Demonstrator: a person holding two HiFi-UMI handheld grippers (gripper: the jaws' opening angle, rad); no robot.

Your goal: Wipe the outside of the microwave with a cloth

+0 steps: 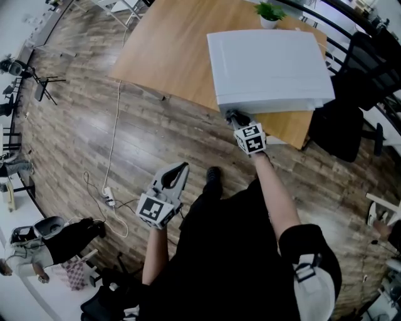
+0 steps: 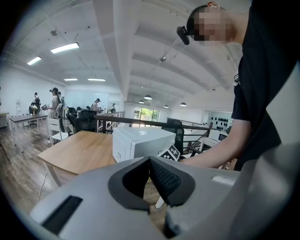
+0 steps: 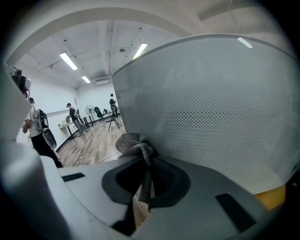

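A white microwave (image 1: pixel 266 66) stands on a wooden table (image 1: pixel 166 56). In the right gripper view its dotted side wall (image 3: pixel 220 117) fills the frame close ahead. My right gripper (image 1: pixel 233 117) is shut on a grey cloth (image 3: pixel 135 144), bunched at the jaw tips and touching or nearly touching the microwave's near lower edge. My left gripper (image 1: pixel 177 175) hangs low by my body, away from the table, jaws shut with nothing between them. From the left gripper view the microwave (image 2: pixel 140 142) appears farther off.
A small potted plant (image 1: pixel 269 14) sits on the table behind the microwave. A black office chair (image 1: pixel 351 106) stands to the right. A white cable and power strip (image 1: pixel 108 197) lie on the wood floor at left. People stand far off in the room.
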